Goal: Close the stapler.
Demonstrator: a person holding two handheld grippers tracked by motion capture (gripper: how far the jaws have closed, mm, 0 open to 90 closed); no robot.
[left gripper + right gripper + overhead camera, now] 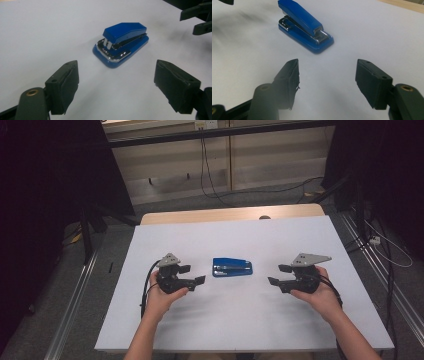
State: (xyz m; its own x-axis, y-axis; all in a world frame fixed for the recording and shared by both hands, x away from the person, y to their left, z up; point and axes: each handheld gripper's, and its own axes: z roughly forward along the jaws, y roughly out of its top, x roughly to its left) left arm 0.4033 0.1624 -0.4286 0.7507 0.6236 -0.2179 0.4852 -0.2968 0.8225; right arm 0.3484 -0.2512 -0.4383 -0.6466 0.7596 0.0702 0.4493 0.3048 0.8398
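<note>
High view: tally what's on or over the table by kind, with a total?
Blue stapler: 1, lying on the white table
Handheld grippers: 2, left gripper and right gripper, both open, nothing between the jaws
Total: 3

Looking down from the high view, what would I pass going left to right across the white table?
Left tongs, held open in the person's left hand → blue stapler lying on the table → right tongs, open as well.
</note>
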